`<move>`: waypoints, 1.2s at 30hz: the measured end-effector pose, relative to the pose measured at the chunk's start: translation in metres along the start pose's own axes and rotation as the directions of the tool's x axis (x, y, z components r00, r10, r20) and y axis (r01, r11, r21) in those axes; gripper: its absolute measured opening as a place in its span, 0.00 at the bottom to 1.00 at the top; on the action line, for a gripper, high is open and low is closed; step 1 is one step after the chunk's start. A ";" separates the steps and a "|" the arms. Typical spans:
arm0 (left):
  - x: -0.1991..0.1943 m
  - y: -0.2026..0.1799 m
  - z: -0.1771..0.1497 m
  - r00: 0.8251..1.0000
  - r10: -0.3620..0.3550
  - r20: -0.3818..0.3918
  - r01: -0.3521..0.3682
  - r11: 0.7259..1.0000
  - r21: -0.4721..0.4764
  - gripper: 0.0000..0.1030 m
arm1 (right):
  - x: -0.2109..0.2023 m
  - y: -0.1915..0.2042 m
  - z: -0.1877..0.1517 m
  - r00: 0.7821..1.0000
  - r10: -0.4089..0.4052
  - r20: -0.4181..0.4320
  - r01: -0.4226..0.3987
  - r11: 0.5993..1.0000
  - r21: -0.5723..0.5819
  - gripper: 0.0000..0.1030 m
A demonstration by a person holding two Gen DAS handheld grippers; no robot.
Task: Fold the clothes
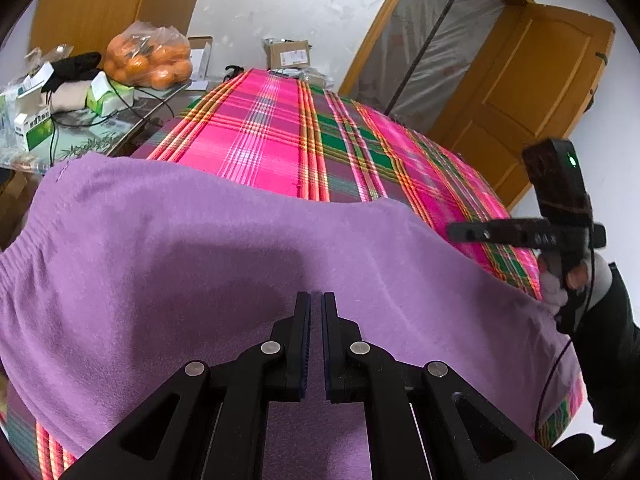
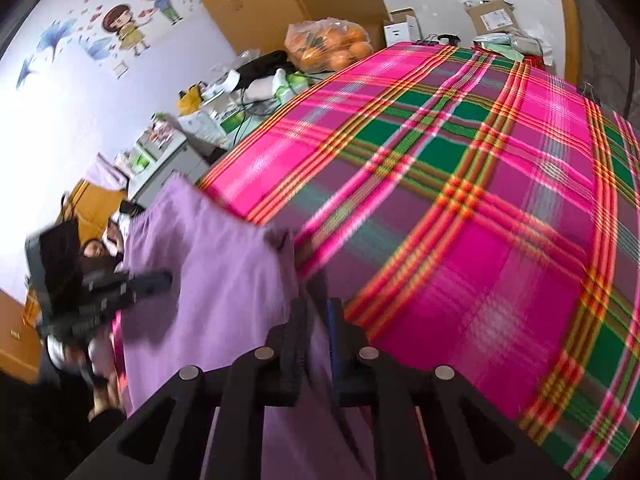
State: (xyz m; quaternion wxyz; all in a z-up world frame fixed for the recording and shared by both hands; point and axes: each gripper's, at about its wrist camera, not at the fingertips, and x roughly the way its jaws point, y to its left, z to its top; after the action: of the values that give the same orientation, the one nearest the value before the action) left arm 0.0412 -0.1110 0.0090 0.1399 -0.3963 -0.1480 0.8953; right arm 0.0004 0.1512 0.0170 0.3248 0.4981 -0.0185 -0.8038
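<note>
Both tools sit at the bottom of their own views. Left tool [image 1: 316, 300] has its black jaws drawn nearly together, only a thin slit between the ribbed pads; whether any cloth is caught in that slit cannot be told, and the fingertips hover over or rest on the soft lilac knitted garment [image 1: 200, 248]. Right tool [image 2: 318, 308] has its jaws narrow, with a fold of the same lilac garment [image 2: 224, 280] running up between them, so it appears to hold the cloth; the view is blurred.

In the left wrist view the garment lies spread across the lower half of the frame, its ribbed hem at the left edge, covering the near part of the bench, which is draped in a bright pink, green and orange plaid cloth [image 1: 280, 132]. At the right edge of that view the right tool shows again, held in a person's hand [image 1: 576, 276].

In the right wrist view the garment fills the lower left, and the plaid cloth [image 2: 480, 200] stretches away to the upper right.

Farther back, upper left in the left wrist view, stands a clear plastic bag of oranges [image 1: 150, 60] beside green and white cartons [image 1: 34, 128]. Beyond are a brown cardboard box [image 1: 288, 54] and a wooden door [image 1: 532, 92].
</note>
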 end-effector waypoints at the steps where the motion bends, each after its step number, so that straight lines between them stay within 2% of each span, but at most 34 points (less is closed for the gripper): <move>1: 0.001 -0.001 0.000 1.000 -0.001 -0.002 0.001 1.000 0.002 0.05 | -0.003 0.000 -0.007 1.000 0.000 -0.003 0.000 1.000 -0.009 0.11; 6: 0.008 -0.005 -0.002 1.000 -0.006 -0.021 0.006 1.000 0.006 0.05 | -0.004 0.008 -0.030 0.999 -0.021 -0.036 0.018 0.997 -0.071 0.11; 9: 0.011 -0.006 -0.003 1.000 -0.006 -0.028 0.007 1.000 0.006 0.05 | -0.002 0.013 -0.035 0.997 -0.058 -0.046 0.052 0.991 -0.127 0.15; 17: 0.011 -0.004 -0.006 1.000 -0.008 -0.028 0.008 1.000 -0.005 0.05 | -0.003 0.023 -0.033 0.991 -0.128 -0.042 0.115 0.966 -0.230 0.19; 27: 0.013 -0.003 -0.006 1.000 -0.016 -0.025 0.016 1.000 -0.011 0.05 | 0.003 0.030 -0.038 0.989 -0.141 -0.032 0.125 0.946 -0.299 0.20; 28: 0.013 -0.003 -0.005 1.000 -0.017 -0.024 0.016 1.000 -0.012 0.05 | 0.003 0.031 -0.039 0.989 -0.149 -0.028 0.133 0.942 -0.308 0.19; 29: 0.013 -0.003 -0.005 1.000 -0.018 -0.024 0.017 1.000 -0.012 0.05 | 0.003 0.032 -0.040 0.988 -0.149 -0.029 0.133 0.941 -0.313 0.10; 30: 0.012 -0.003 -0.005 1.000 -0.018 -0.024 0.018 1.000 -0.012 0.05 | 0.003 0.032 -0.040 0.988 -0.148 -0.031 0.131 0.940 -0.315 0.08; 36: 0.012 -0.004 -0.006 1.000 -0.017 -0.025 0.017 1.000 -0.010 0.05 | -0.007 0.031 -0.038 0.987 -0.159 0.011 0.156 0.947 -0.279 0.05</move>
State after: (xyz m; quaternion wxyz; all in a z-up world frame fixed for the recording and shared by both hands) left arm 0.0384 -0.1016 -0.0010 0.1474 -0.4069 -0.1542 0.8882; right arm 0.0494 0.1421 0.0143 0.3268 0.4519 0.1368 -0.8187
